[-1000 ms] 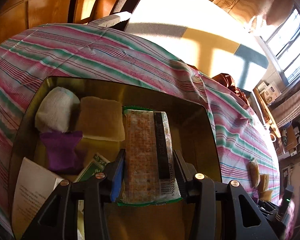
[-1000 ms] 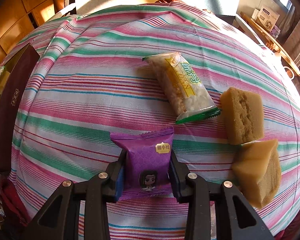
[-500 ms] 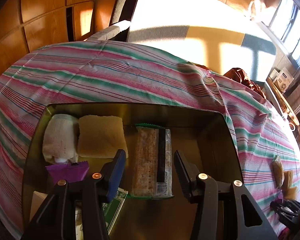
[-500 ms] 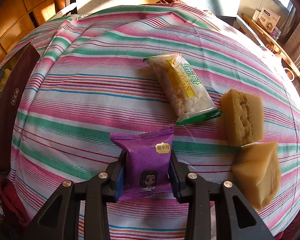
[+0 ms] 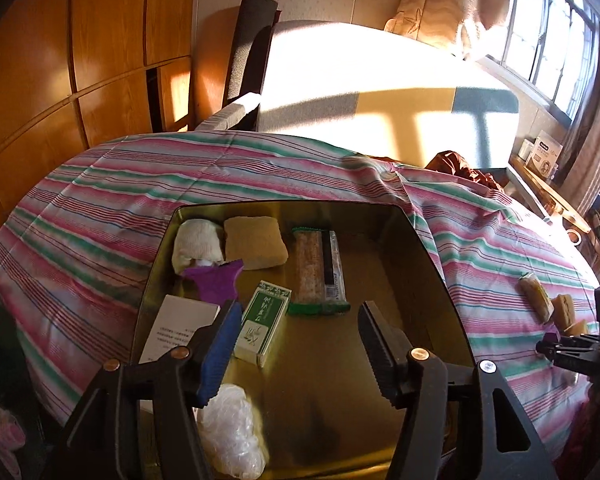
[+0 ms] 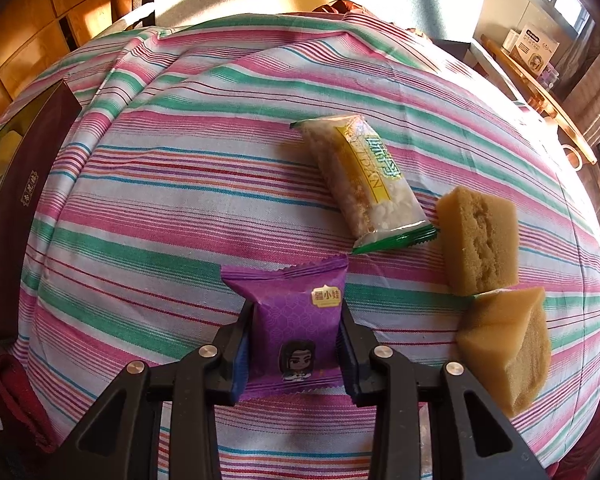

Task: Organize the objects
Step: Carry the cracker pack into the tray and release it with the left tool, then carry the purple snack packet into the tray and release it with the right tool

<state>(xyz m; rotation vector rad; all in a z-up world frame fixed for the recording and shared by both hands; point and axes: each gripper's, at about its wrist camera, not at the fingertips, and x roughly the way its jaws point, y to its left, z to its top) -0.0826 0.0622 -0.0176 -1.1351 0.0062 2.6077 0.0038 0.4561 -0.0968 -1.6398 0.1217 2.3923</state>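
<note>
A: Left claw (image 5: 296, 338) first?

B: Spread partway, jaws just been opening, nothing between the pads. Hanging above the gold-lined rectangular tray (image 5: 420, 280), tilted down over its near end. Long clear-wrapped cracker bar with green crimped ends (image 5: 319, 272) lying free on the tray floor at twelve o'clock of the claw, clear of both fingers. Looks like a drop-off step just finished.

A: Around that bar?

B: Green-and-white small carton (image 5: 263, 322) just at ten o'clock, near the blue left pad. Purple foil packet (image 5: 215, 283), white cloth bundle (image 5: 198, 247) and tan sponge square (image 5: 256, 242) further out toward eleven. White printed card (image 5: 178, 326) at nine, crumpled clear plastic wad (image 5: 232, 432) at seven.

A: Right claw (image 6: 296, 350)?

B: Nearly closed, pinching a purple snack pouch with a cartoon face (image 6: 296, 332) by its two sides, pouch bottom low over the striped pink-and-green cloth on the surface (image 6: 160, 200). Whether resting or lifted, cannot tell.

A: Further out there?

B: Clear-and-yellow rice-crisp packet (image 6: 364, 184) at one o'clock, two tan sponge blocks (image 6: 478, 240) at two and three, touching each other. Dark maroon box wall (image 6: 20, 200) at nine to ten, well apart.

A: Next move?

B: Probably lifting the pouch and carrying it toward nine o'clock, over the maroon wall, into bare tray floor. Calls for a firm pinch on slippery foil and clearing the wall.
</note>
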